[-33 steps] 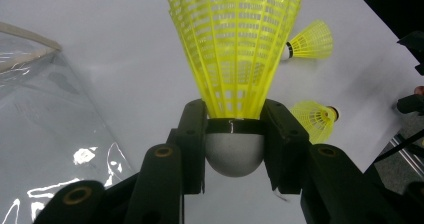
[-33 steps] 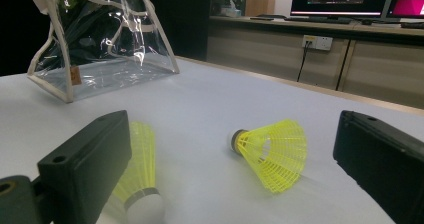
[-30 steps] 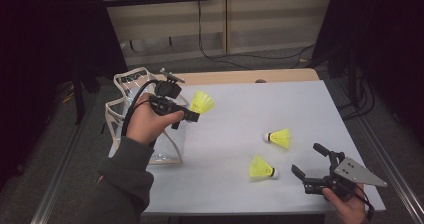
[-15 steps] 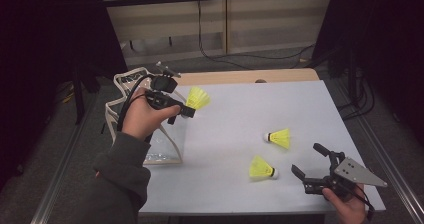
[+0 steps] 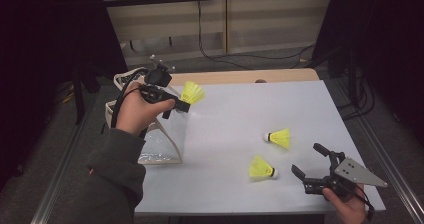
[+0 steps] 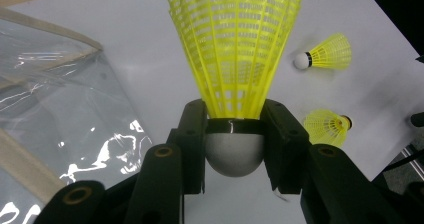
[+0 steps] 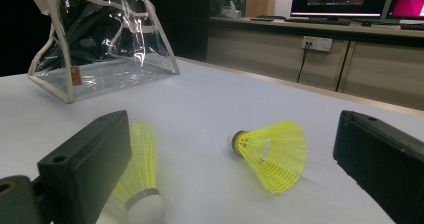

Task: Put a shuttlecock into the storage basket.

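You are carrying one shuttlecock (image 6: 235, 59), pinched at its cork in your left gripper (image 5: 172, 104), just beside the clear bag (image 5: 162, 139), while two shuttlecocks (image 5: 278, 137) are lying well apart from that bag, near your spread, empty right gripper (image 5: 310, 160).

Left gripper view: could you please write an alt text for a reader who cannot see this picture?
The left gripper clamps the white cork base of a yellow shuttlecock, whose skirt points away from the camera. A clear plastic bag lies at the left on the white table, and two more yellow shuttlecocks lie at the right.
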The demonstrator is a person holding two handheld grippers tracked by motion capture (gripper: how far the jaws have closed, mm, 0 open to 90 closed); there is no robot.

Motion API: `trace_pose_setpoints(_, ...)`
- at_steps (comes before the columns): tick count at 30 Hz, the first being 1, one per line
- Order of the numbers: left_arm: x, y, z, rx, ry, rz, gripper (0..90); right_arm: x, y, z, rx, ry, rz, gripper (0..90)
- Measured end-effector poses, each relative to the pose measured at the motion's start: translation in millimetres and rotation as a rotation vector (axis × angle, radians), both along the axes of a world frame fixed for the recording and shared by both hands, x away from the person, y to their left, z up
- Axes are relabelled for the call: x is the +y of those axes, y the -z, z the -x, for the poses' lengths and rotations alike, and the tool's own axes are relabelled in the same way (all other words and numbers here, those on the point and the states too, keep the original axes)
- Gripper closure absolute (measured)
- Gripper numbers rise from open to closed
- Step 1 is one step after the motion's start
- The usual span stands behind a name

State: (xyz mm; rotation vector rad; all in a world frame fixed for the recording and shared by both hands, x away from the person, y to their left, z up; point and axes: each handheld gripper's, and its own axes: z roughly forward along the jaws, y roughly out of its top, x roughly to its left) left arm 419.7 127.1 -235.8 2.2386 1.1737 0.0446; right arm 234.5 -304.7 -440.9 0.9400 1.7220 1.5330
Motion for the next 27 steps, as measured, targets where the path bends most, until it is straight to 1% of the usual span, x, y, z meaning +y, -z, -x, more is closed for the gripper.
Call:
trace_pose_setpoints(6, 2.5, -2.4, -1.0, -0.002, -0.007, 0.002, 64.7, 0.2, 0.2, -0.1, 0.001, -0.001, 0.0, 1.8)
trace_pose_setpoints(13, 2.6, -5.3, -1.7, -0.002, -0.002, -0.001, 64.7, 0.1, 0.2, -0.1, 0.002, -0.003, 0.004, 1.8)
trace_pose_setpoints(21, 4.3, -9.8, -2.9, -0.012, -0.012, -0.005, 64.7, 0.0, 0.0, -0.1, -0.002, -0.004, 0.002, 1.8)
trace_pose_setpoints(25, 6.2, -11.7, -4.1, -0.013, -0.015, -0.007, 64.7, 0.0, -0.1, 0.0, -0.001, -0.005, 0.003, 1.8)
trace_pose_setpoints(27, 7.1, -12.4, -4.5, -0.008, -0.02, -0.001, 64.7, 0.1, -0.1, -0.1, -0.002, -0.005, 0.004, 1.8)
